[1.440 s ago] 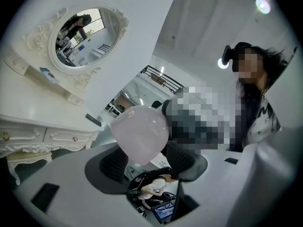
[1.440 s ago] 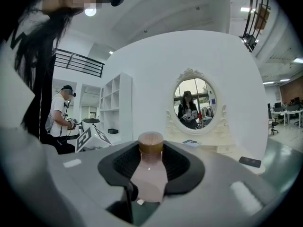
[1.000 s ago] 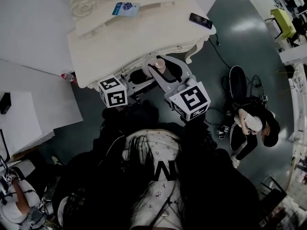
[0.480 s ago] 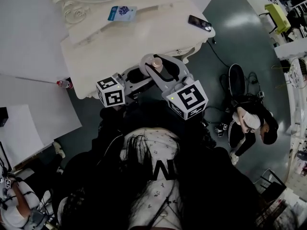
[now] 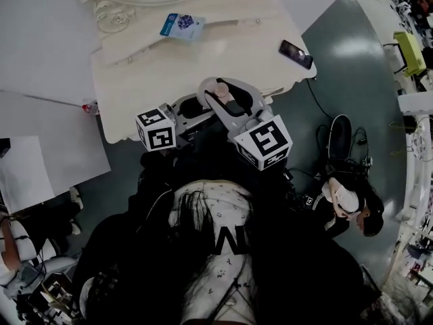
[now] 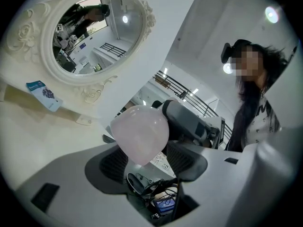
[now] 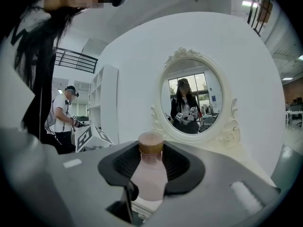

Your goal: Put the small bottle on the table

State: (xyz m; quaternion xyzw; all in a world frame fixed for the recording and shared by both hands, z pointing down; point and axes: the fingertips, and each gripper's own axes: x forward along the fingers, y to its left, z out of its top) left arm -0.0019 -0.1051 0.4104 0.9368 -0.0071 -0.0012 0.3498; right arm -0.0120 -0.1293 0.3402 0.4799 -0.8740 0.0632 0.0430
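A small pale pink plastic bottle with a brown cap stands upright between the black ribbed pads of the right gripper. The right jaws are clenched on the bottle's body, a pad against each side, with the cap rising just above them. In the head view the bottle shows at the front edge of the cream carved dressing-table worktop. It is held by the jaws and not set down on the worktop.

The left gripper comes in level from the other side, its tips meeting the right one's at the bottle. In the left gripper view the bottle's rounded pink body is blurred and very close, and it fills the gap between the left jaws at their upper edge. Whether those pads actually press on it I cannot tell. The right gripper's grey jaw shows just behind the bottle there.

Farther back on the worktop lie a blue-and-white printed card and, near the right corner, a black phone, both well apart from the bottle. An oval mirror in a white carved frame stands at the back of the worktop. Both marker cubes, the left and the right, sit just off the front edge.
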